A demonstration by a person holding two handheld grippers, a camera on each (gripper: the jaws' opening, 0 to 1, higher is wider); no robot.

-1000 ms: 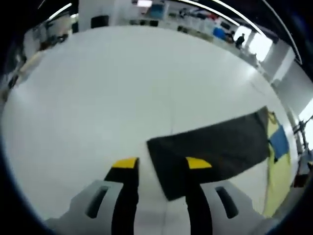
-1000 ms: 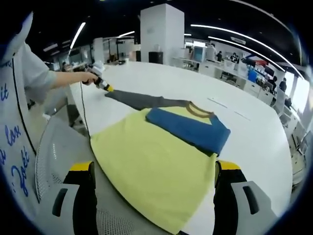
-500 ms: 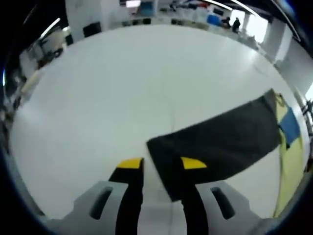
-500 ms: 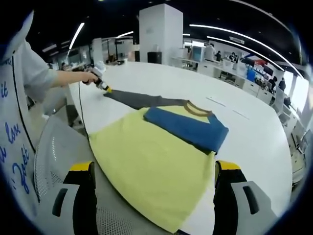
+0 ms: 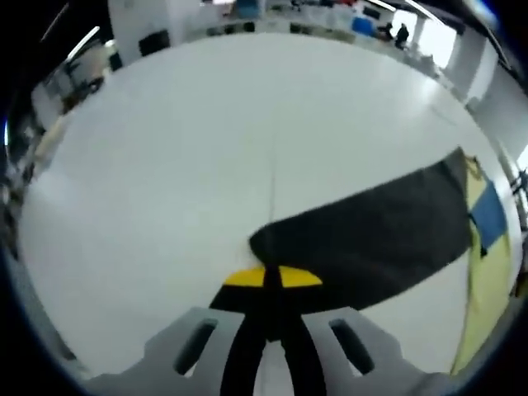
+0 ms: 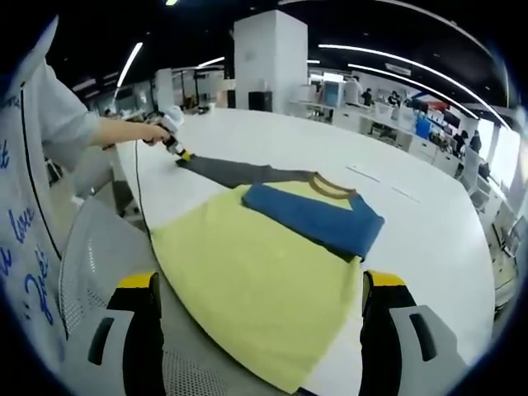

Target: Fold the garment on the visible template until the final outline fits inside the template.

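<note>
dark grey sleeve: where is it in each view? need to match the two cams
Left gripper view: the dark grey sleeve runs from lower centre to the right edge, its cuff end between the left gripper fingers.
Right gripper view: dark grey sleeve lies upper left of centre, left gripper at its far tip.
Shared landmark: blue sleeve folded over the yellow body.
</note>
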